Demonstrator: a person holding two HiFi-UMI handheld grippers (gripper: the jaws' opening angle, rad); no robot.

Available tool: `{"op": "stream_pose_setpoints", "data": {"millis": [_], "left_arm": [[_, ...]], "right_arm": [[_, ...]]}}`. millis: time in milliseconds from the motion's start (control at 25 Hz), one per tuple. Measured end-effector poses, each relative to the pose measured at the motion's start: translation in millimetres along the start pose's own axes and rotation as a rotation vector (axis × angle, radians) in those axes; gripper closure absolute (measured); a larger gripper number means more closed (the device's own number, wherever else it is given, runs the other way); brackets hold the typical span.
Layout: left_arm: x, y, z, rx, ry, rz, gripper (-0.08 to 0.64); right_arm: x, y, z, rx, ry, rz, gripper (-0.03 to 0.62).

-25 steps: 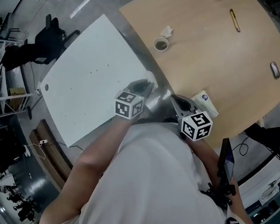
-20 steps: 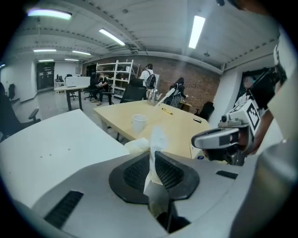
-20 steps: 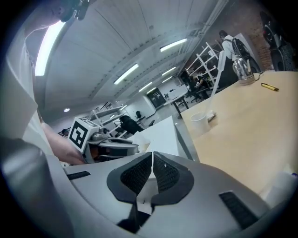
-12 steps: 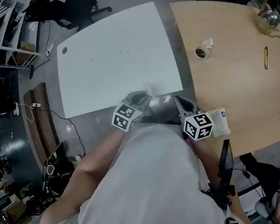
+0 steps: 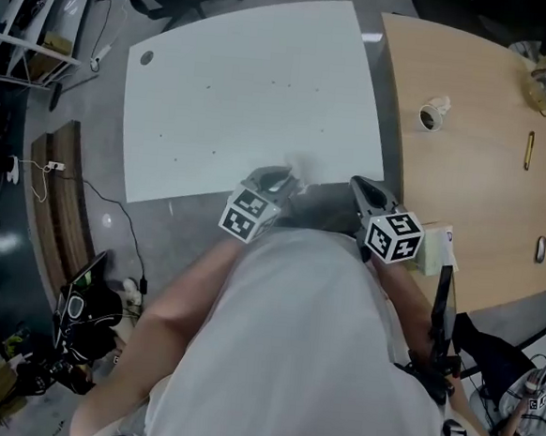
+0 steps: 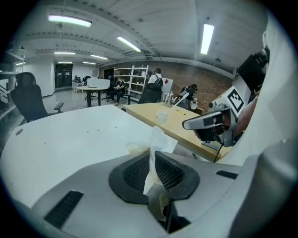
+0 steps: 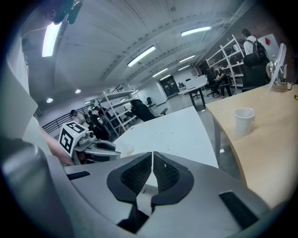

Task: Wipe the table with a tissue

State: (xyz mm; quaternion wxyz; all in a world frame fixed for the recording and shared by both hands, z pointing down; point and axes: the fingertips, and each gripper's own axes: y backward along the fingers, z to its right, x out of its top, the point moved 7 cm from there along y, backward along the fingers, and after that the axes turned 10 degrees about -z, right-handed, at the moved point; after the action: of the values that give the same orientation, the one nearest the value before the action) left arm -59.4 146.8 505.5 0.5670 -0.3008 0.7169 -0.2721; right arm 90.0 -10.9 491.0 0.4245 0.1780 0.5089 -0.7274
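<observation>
White bench (image 5: pixel 236 87) at left: top bare apart from a few small specks. Left hand-held gripper (image 5: pixel 274 179) at the bench's near edge, clenched on a white tissue (image 6: pixel 157 139). The tissue stands up between the pads, its crumpled top above them. Right hand-held gripper (image 5: pixel 363 189) just beside, near the white bench's corner, jaws closed together with nothing in them. Wooden bench (image 5: pixel 463 190) at right carries a paper cup (image 5: pixel 434 114) and a pen (image 5: pixel 529 150).
</observation>
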Motion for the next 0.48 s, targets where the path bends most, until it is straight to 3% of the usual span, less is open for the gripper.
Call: {"op": "stream_pose_setpoints", "data": {"millis": [360, 480], "left_arm": [[-20.5, 23.3, -53.8, 0.036, 0.000, -0.024, 0.518], [-31.9, 49.9, -70.5, 0.080, 0.052, -0.029, 0.518]], "right_arm": [[21.9, -37.2, -33.2, -0.036, 0.063, -0.029, 0.572], [32.2, -50.6, -50.6, -0.027, 0.090, -0.050, 0.572]]}}
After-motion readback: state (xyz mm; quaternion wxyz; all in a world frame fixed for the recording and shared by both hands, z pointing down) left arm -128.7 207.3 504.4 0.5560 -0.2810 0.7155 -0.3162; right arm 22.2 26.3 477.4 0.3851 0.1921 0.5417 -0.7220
